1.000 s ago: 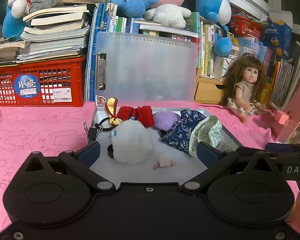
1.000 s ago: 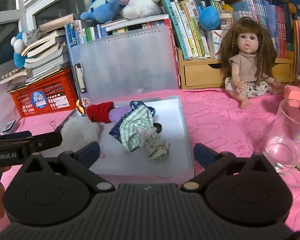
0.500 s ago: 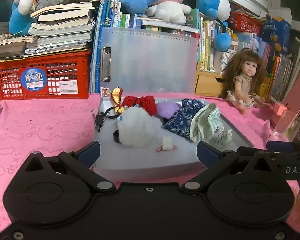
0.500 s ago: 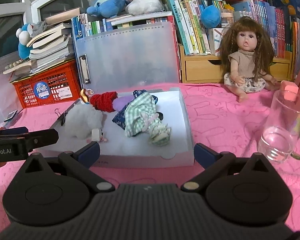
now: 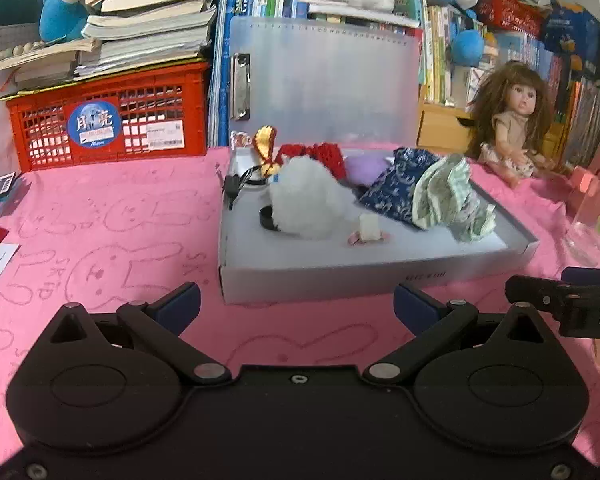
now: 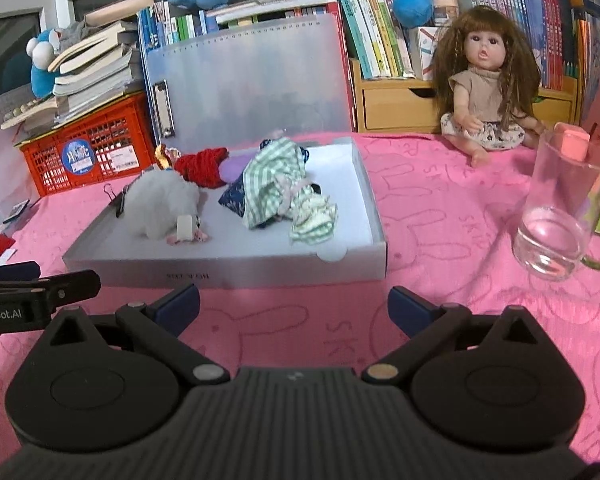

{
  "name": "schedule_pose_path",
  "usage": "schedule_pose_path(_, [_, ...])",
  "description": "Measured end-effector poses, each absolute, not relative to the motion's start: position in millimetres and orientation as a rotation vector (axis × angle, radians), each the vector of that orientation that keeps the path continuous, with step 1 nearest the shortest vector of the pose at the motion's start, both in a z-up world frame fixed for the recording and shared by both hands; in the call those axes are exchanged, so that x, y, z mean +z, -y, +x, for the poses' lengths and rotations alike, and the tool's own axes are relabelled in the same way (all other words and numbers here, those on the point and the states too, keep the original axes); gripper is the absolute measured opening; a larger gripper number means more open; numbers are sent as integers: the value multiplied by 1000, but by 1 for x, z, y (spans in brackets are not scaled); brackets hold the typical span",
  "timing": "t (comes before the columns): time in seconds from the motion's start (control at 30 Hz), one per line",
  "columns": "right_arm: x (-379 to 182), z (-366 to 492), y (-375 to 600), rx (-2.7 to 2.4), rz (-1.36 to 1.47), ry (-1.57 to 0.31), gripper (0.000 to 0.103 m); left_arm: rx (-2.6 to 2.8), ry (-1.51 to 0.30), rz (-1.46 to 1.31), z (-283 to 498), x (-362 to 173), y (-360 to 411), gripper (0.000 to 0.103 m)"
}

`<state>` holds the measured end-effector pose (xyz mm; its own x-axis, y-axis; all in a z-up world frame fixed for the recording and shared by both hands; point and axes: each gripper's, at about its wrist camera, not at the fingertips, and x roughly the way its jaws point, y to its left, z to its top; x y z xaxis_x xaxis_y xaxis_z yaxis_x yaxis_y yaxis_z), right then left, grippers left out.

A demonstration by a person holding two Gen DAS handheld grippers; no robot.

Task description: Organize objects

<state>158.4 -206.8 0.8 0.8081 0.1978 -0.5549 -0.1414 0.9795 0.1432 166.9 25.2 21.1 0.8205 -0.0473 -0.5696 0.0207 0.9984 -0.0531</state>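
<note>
Both my claws, left gripper [image 5: 296, 300] and right gripper [image 6: 294, 300], gape wide and empty short of the white tray [image 6: 228, 268] (clothes heaped inside), so I'd approach low, one item per pinch.

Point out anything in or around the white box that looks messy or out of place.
In the white box, the green checked cloth lies crumpled over the blue patterned cloth, not folded. A black binder clip hangs on the box's left rim. Nothing looks spilled or broken.

Pink tablecloth [image 6: 440, 208], bookshelf [image 6: 380, 20], wood drawer [image 6: 400, 106]
</note>
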Motion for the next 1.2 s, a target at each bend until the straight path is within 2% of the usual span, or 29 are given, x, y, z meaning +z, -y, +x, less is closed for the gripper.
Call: schedule_pose_path(1.2, [-24, 162, 194, 126, 6, -662, 103, 30, -698, 1, 167, -8, -21, 103])
